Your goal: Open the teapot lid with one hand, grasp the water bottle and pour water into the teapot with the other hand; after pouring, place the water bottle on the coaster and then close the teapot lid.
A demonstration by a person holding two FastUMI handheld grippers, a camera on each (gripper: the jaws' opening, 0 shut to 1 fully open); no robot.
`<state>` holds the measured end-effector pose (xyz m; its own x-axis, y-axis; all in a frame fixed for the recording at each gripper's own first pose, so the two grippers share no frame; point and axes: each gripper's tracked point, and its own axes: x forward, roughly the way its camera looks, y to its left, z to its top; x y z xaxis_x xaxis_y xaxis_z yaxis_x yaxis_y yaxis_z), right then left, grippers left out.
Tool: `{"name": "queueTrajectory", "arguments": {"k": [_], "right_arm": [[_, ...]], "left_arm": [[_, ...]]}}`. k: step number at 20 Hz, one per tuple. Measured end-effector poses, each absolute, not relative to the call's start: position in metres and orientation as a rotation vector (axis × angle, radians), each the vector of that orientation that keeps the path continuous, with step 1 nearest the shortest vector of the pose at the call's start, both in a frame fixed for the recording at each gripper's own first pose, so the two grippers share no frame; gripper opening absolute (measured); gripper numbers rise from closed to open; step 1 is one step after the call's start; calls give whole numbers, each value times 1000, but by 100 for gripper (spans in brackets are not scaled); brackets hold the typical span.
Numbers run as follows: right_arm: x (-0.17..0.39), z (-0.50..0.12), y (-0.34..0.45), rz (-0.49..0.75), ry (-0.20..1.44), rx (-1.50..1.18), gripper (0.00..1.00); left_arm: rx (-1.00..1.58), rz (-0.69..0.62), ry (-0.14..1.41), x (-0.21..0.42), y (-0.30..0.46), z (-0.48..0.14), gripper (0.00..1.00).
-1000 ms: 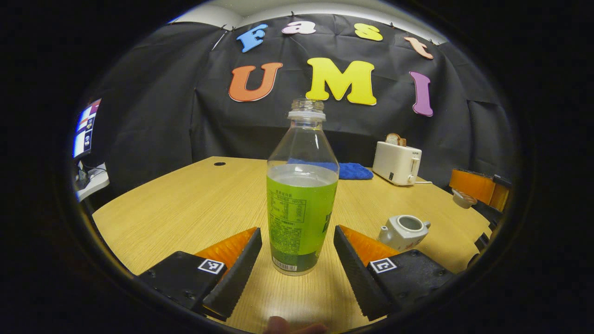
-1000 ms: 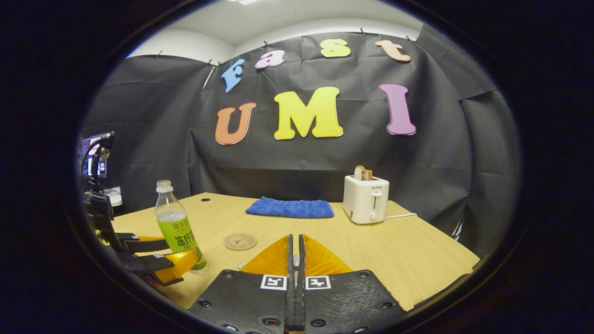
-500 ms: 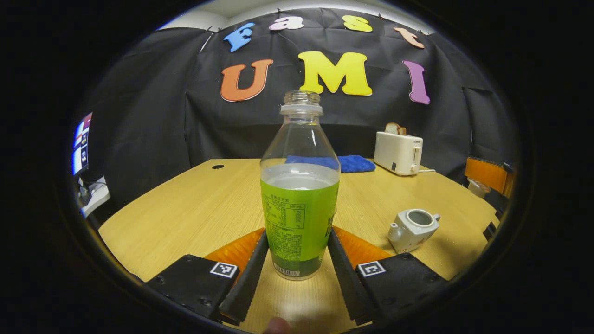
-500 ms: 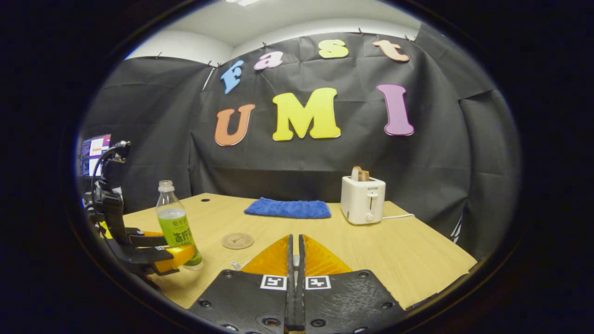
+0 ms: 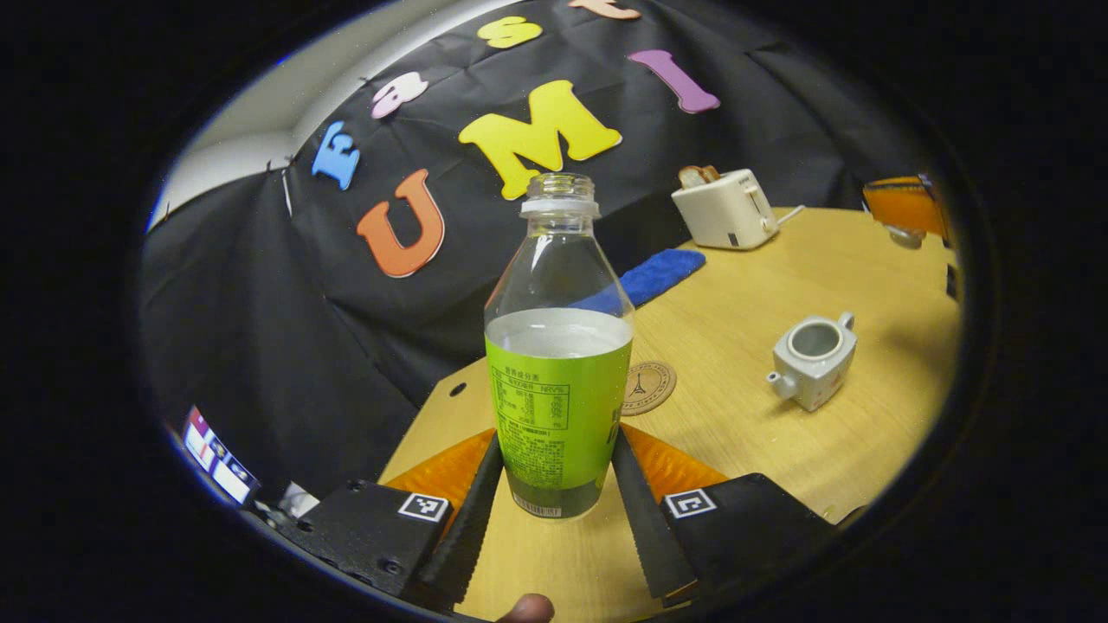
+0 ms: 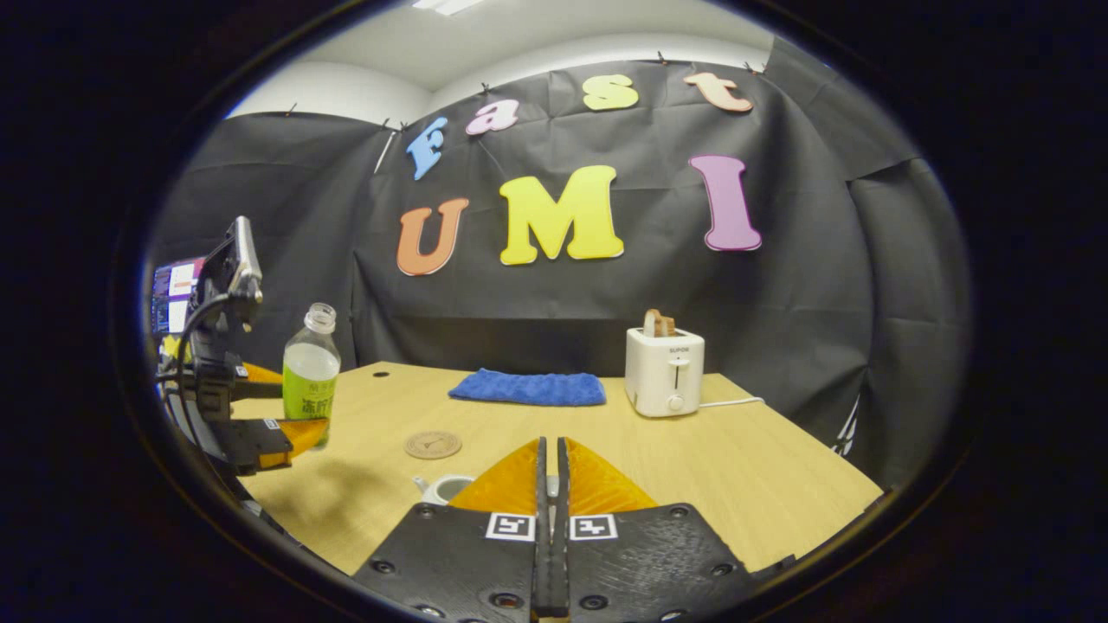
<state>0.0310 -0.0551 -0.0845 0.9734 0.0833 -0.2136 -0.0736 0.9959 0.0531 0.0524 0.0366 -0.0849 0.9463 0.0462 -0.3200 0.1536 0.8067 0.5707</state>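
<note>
The water bottle (image 5: 558,346) is uncapped, clear plastic, a little over half full, with a green label round its lower body; it sits clamped between the two fingers of the left gripper (image 5: 554,497), which press on the label near the base from either side, and in the right gripper view it hangs lifted off the table (image 6: 692,467). It will likely feel moderately heavy low down, thin-walled and springy, so a hard squeeze could push water out of the open neck; the labelled lower body looks like the firmest, least slippery place to hold. The teapot (image 5: 812,360) stands open on the table to the right, and being ceramic it would probably chip if the bottle knocked it. The right gripper (image 6: 550,484) has its fingers pressed together; a small pale piece shows in the slit, possibly the lid, but I cannot tell. Counted: one bottle, one teapot, one coaster (image 5: 645,386), one blue cloth (image 6: 526,388), one toaster (image 6: 665,370).
</note>
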Motion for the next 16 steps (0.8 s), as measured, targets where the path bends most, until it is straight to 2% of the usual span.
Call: {"name": "queueTrajectory", "arguments": {"k": [6, 8, 16], "right_arm": [[22, -90, -80, 59, 219, 44, 0], [20, -92, -87, 53, 223, 46, 0], [11, -102, -100, 50, 236, 50, 0]], "left_arm": [[1001, -64, 341, 55, 43, -66, 72], [1116, -54, 324, 57, 44, -63, 74], [1426, -80, 353, 54, 36, -79, 74]]}}
